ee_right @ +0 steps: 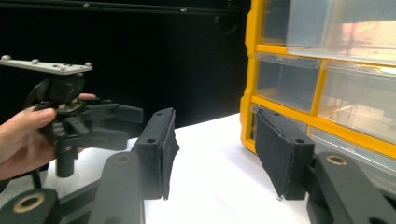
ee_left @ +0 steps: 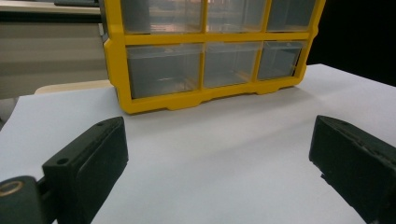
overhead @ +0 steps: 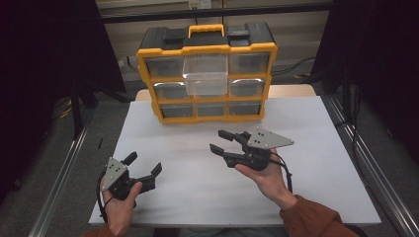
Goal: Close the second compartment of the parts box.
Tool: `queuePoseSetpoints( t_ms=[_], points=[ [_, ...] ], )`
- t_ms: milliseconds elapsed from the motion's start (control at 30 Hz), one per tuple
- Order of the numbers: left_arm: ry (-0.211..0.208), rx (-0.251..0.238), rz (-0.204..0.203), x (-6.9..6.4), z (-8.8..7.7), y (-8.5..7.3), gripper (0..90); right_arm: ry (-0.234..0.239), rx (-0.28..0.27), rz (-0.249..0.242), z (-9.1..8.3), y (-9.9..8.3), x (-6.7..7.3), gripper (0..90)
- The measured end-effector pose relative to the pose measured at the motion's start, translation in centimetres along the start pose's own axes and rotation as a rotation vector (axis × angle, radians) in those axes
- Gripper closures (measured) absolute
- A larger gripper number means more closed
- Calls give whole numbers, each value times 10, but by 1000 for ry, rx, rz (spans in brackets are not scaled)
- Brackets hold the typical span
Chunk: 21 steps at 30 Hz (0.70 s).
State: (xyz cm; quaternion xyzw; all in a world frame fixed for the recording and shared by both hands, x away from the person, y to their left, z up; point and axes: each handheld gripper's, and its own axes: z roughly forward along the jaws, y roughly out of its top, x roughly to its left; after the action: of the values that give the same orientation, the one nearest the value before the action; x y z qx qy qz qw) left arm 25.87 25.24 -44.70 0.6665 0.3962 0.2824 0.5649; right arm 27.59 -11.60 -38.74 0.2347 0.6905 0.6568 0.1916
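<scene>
Drawers of clear plastic are seen in the yellow organizer (overhead: 206, 74) at the far side of the bench (overhead: 316, 163). At the near left, the left hand-held gripper (overhead: 146, 165) is held low with its jaws wide apart and nothing between them. Further right, the right hand-held gripper (overhead: 221, 142) is held about half open, empty, short of the organizer. The pulled-out drawer (overhead: 205, 75) in the top row, middle column, seems to be the target; its front should be met squarely and pushed straight.

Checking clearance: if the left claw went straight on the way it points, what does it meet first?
Likely the bottom drawer row of the yellow organizer; the white table between looks free. The left claw is open and empty.
</scene>
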Motion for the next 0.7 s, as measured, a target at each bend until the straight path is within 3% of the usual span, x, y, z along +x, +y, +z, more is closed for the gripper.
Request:
queuePoseSetpoints(
  t_ms=[133, 367, 600, 700],
  points=[
    [4, 2, 0, 0, 0, 0, 46, -7, -2, 3, 5, 0, -5, 668],
    [-1, 5, -2, 0, 0, 0, 46, 22, -11, -11, 12, 0, -7, 854],
    [-1, 5, -2, 0, 0, 0, 46, 29, -20, -25, 19, 5, -8, 900],
    [-2, 12, -3, 0, 1, 0, 47, 2, -34, -56, 25, 9, -11, 900]
  ],
)
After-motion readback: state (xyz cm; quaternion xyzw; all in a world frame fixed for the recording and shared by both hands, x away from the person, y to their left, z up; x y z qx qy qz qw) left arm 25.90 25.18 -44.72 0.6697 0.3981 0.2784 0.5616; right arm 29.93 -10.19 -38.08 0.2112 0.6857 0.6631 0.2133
